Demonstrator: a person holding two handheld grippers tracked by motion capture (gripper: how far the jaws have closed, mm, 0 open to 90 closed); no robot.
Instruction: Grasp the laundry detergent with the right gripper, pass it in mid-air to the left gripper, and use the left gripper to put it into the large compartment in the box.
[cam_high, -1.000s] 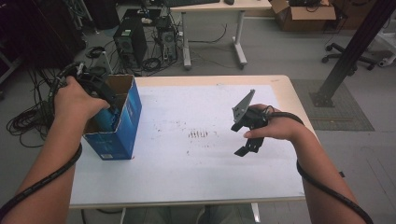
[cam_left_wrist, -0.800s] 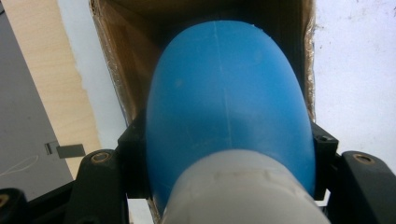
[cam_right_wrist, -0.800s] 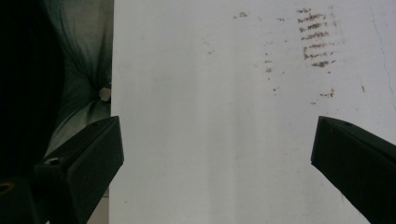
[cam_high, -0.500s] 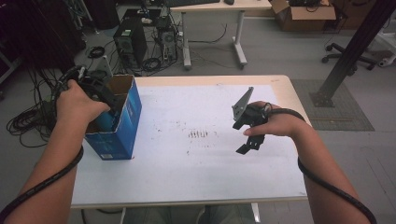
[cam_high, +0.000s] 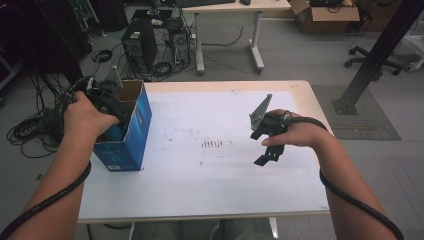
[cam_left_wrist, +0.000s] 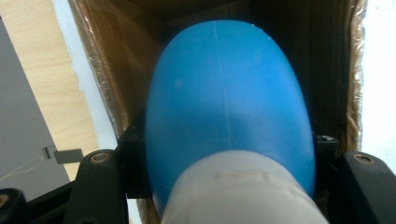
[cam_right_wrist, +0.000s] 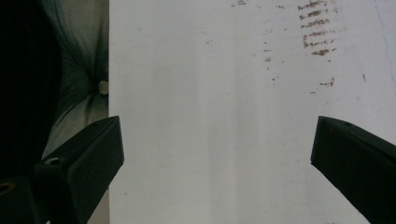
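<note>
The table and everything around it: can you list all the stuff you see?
Box: one, blue outside and brown inside, open-topped, on the table's left edge.
Blue rounded object: one, white at the near end, inside the box.
Table: one, white top with dark smudges at the middle.
Computer towers: two, dark, on the floor behind.
Cardboard box: one, brown, far right floor.
Left hand-held gripper: black, shut on the blue rounded object.
Right hand-held gripper: black, open above the table.
</note>
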